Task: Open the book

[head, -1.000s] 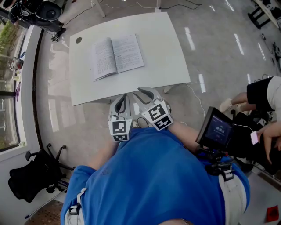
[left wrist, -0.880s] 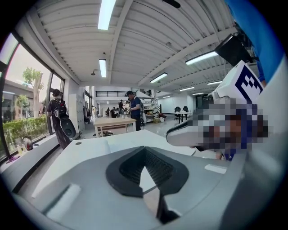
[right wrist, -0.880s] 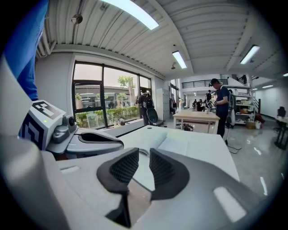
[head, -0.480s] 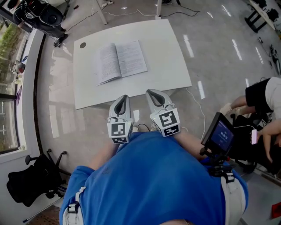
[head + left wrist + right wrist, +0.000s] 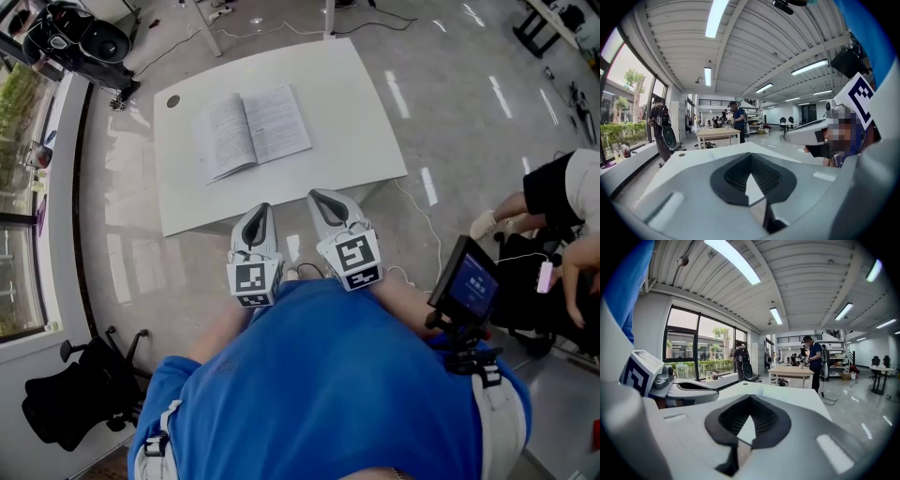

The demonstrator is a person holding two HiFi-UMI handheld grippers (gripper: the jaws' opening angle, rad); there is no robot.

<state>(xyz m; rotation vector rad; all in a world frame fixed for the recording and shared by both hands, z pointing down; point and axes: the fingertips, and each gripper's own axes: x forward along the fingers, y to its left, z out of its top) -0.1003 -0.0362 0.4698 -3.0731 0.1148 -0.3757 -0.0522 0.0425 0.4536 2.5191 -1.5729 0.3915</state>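
Lifted since the earlier frame, the left hand-held gripper [image 5: 261,208] and right hand-held gripper [image 5: 321,197] are hovering mid-frame, both pressed together and empty. They are likely idling because the book [image 5: 251,131] is already lying open on the desk [image 5: 352,112], upper left

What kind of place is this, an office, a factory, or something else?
Probably an open workshop or lab hall: strip lights on a bare ribbed ceiling, tall windows, and a wooden workbench with people standing at it.
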